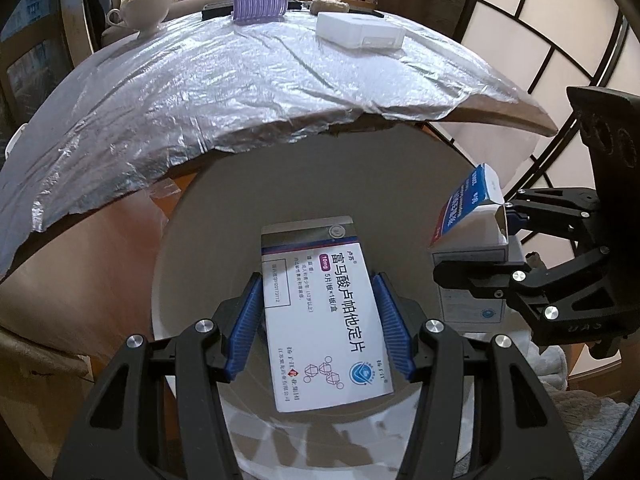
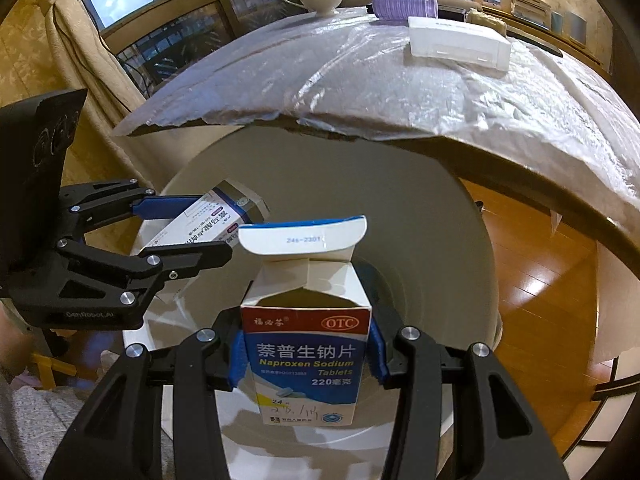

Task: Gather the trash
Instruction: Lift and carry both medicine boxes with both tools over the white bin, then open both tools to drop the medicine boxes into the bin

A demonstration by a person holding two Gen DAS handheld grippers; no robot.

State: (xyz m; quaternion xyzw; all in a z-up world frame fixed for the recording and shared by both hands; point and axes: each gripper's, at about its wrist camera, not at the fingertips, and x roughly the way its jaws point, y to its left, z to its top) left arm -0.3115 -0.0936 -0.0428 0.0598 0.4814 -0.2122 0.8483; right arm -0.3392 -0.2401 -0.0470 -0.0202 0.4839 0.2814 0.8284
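Two medicine boxes are in play, one per gripper, both held over the mouth of a single white bin that stands just below the edge of the foil-covered surface. On the left, the left gripper is clenched on the flat white medicine box, its two blue pads pressing the box's long sides, the box tilted down into the bin's opening. To the right, the right gripper grips the blue-and-white Naproxen Sodium box, whose top flap stands open and whose inside looks empty. Each gripper shows in the other's view, close beside it. On the surface beyond sit four things: one white cup, one purple ribbed roll, one brown lump and one white plastic case.
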